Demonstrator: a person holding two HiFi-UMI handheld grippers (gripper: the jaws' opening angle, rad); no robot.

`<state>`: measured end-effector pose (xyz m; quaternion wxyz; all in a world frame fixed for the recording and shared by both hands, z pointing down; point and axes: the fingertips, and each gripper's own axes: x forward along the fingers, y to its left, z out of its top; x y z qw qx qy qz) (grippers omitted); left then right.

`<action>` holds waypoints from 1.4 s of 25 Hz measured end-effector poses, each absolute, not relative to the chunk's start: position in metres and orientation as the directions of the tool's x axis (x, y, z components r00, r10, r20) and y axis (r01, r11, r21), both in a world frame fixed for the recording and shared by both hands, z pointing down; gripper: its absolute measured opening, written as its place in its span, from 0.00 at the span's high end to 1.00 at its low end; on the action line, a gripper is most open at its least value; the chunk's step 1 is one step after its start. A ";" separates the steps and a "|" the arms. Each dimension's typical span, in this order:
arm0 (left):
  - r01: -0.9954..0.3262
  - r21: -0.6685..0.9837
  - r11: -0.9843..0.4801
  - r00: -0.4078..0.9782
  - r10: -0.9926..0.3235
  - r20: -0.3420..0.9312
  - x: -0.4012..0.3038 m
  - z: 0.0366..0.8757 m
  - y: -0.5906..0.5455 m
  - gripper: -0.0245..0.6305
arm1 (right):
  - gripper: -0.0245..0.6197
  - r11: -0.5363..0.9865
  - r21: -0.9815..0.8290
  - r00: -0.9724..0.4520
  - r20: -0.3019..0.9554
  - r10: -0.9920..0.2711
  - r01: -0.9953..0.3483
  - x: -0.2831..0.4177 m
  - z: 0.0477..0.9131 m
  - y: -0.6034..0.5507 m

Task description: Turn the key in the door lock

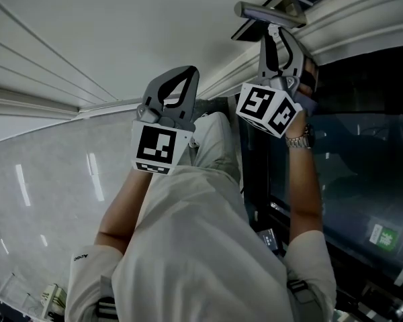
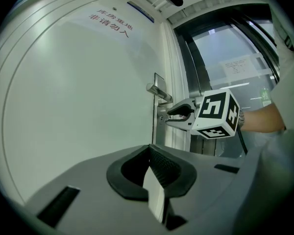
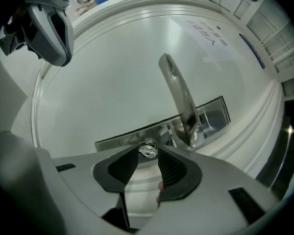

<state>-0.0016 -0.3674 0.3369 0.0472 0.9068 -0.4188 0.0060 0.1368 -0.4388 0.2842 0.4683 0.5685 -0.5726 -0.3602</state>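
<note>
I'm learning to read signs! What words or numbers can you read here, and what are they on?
"库房重地 非请勿入": red characters on the white door.
Blue plate above them: too small to read.
Paper notice on the glass: blurred.
Green sign: blurred.

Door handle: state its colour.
Silver metal; the door handle shows best in the right gripper view.
</note>
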 end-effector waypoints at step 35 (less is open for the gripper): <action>-0.764 0.089 -0.639 0.645 -0.761 0.073 0.004 0.345 -0.358 0.95 | 0.79 0.107 0.312 -0.044 0.203 -0.978 -0.944 0.146 0.274 -0.447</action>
